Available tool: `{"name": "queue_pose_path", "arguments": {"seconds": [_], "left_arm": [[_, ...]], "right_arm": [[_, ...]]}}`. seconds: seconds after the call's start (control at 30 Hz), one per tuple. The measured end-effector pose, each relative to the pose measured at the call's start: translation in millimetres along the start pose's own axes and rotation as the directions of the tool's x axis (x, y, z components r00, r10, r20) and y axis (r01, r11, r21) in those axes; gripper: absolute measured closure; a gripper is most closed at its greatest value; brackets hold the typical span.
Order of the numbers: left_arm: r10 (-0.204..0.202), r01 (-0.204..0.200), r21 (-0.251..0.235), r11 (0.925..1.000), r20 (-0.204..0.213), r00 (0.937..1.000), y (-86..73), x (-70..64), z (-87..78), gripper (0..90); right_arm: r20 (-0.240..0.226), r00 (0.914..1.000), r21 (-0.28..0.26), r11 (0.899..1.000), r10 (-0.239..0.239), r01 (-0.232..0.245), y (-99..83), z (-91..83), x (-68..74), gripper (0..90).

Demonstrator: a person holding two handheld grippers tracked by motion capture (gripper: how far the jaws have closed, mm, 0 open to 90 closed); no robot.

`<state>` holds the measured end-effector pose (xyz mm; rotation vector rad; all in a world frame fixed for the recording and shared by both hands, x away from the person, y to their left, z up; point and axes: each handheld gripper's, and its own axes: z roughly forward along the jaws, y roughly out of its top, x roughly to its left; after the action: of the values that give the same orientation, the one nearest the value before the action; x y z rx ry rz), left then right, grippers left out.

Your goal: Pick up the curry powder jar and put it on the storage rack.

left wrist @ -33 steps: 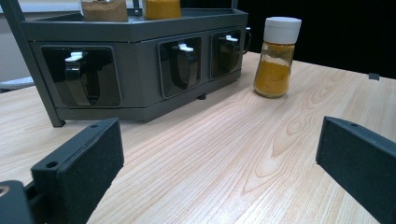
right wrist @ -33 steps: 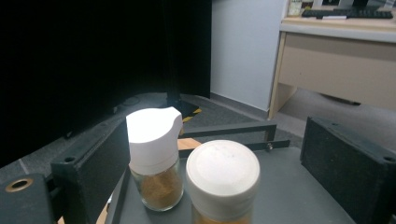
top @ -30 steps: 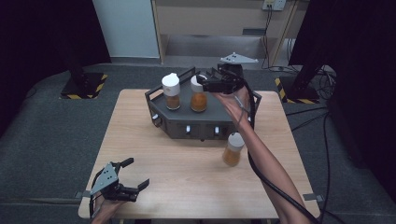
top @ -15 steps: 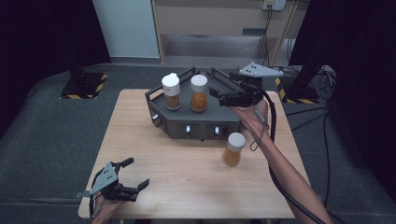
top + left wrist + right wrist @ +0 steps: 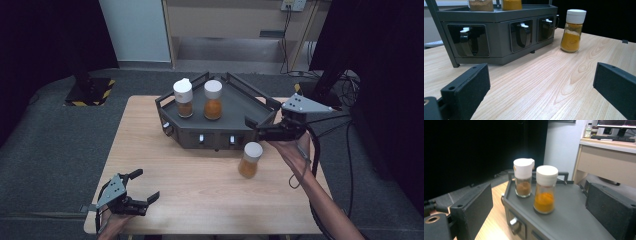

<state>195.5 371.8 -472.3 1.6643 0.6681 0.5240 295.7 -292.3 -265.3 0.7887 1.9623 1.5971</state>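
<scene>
Three white-capped spice jars in all: two standing on the grey rack (image 5: 235, 102), one brown-filled (image 5: 183, 98), one orange-filled (image 5: 213, 99), and a third orange one (image 5: 250, 159) on the table (image 5: 200, 190) near its right edge. One rack, with three drawer handles along its front. Two grippers, left (image 5: 145, 191) and right (image 5: 254, 128).

Behind the wooden table (image 5: 200, 200): 1 beige cabinet (image 5: 225, 20), a yellow-black striped base (image 5: 90, 92) far-left, tangled cables (image 5: 345, 85) far-right.
</scene>
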Motion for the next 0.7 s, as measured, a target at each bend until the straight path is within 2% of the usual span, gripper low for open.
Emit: {"name": "queue_pose_path", "arguments": {"seconds": [0.3,0.57,0.7], "left_arm": [[-0.002,0.002,0.000,1.0000,-0.001,1.0000,0.0,-0.2,0.0,0.0],[-0.005,0.005,-0.002,1.0000,-0.003,1.0000,-0.4,-0.3,-0.7,0.0],[-0.005,0.005,-0.002,1.0000,-0.004,1.0000,-0.3,-0.5,-0.6,0.0]], "right_arm": [[0.022,0.9997,-0.018,1.000,-0.008,0.009,-27.0,-33.6,7.7,7.3],[0.046,0.9987,-0.020,1.000,-0.024,0.024,-50.2,-54.9,17.5,7.3],[0.049,0.9987,-0.022,1.000,-0.016,0.017,-62.4,-64.1,20.7,7.4]]}}
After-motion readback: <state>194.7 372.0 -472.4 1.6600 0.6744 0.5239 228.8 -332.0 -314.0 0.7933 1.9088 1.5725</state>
